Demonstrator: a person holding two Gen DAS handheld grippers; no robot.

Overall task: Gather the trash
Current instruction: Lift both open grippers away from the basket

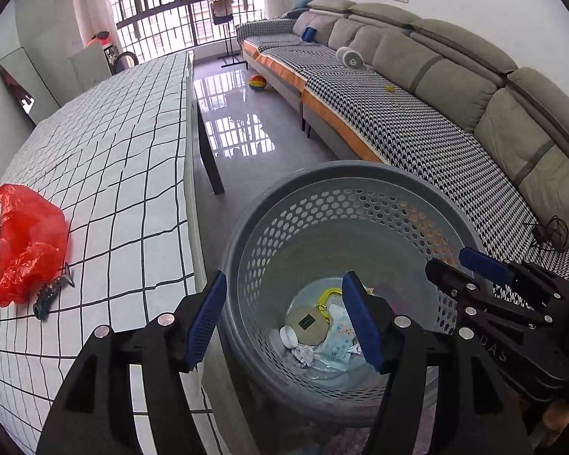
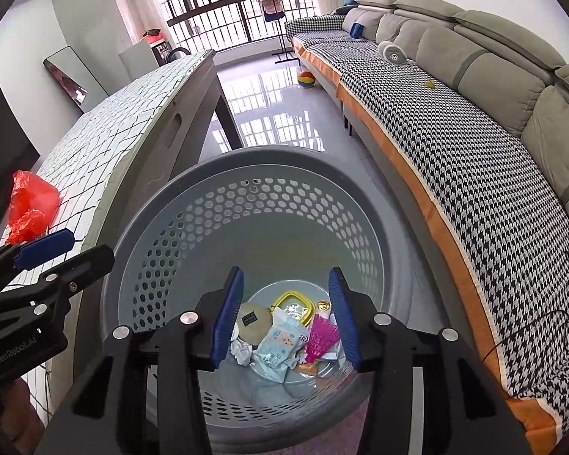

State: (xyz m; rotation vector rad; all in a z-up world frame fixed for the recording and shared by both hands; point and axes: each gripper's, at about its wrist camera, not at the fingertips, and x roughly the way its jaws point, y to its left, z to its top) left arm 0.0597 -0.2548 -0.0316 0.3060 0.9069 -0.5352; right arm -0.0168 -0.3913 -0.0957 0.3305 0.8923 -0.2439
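Above the upright bin point(image 2: 163, 204), both grippers' jaws gape empty; its mouth faces up.

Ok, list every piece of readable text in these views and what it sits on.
"GenRobot.AI": on the body of the left tool, seen from the right wrist.
"DAS": partial letters on the body of the right tool, seen from the left wrist.
Round tan lid's dark label: too small to read.
Light-blue packet: print blurred.

The left gripper point(image 1: 284, 318) hangs with jaws apart and empty above a perforated grey basket point(image 1: 360, 174) of litter; a red plastic bag point(image 1: 28, 242) lies on the table point(image 1: 125, 174) to its left.
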